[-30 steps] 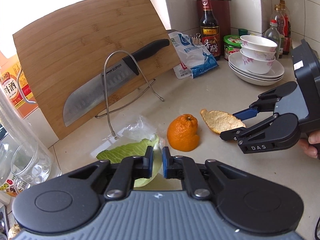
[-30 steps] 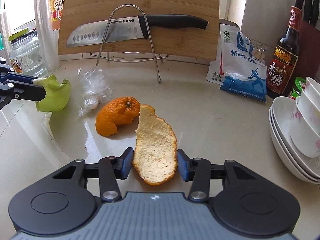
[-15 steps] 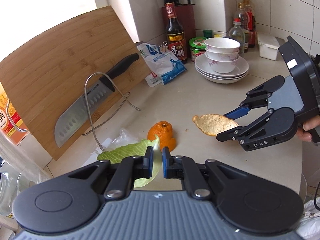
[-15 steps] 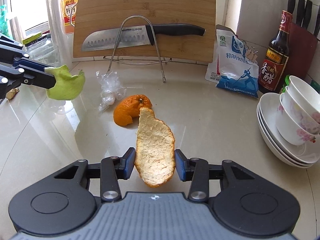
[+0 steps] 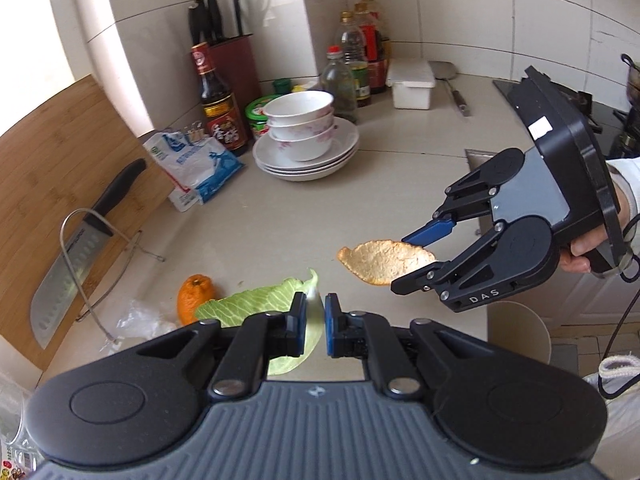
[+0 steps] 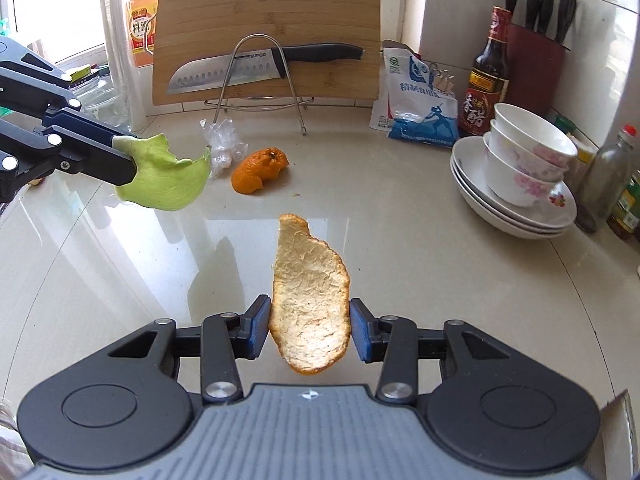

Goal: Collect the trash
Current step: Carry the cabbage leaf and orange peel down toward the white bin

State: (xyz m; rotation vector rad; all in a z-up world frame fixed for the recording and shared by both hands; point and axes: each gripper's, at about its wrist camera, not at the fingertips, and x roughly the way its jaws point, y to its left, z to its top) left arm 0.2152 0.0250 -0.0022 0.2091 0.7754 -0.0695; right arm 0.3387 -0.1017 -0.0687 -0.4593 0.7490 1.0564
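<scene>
My left gripper [image 5: 315, 322] is shut on a green cabbage leaf [image 5: 256, 304] and holds it above the counter; the leaf also shows in the right wrist view [image 6: 168, 180]. My right gripper [image 6: 310, 326] is shut on a flat piece of orange peel [image 6: 310, 300], lifted off the counter; the peel also shows in the left wrist view [image 5: 384, 262]. A curled orange peel [image 6: 258, 166] and a crumpled clear plastic wrapper [image 6: 224, 142] lie on the counter near the knife stand.
A bamboo cutting board [image 6: 272, 20] and a knife [image 6: 256, 66] on a wire stand are at the back. A salt bag [image 6: 416, 104], a vinegar bottle [image 6: 486, 76] and stacked bowls on plates [image 6: 516, 176] stand right. A white bin [image 5: 516, 332] sits below the counter edge.
Both grippers have risen and pulled back from the counter, carrying the cabbage leaf and the flat orange peel. The left view has swung right.
</scene>
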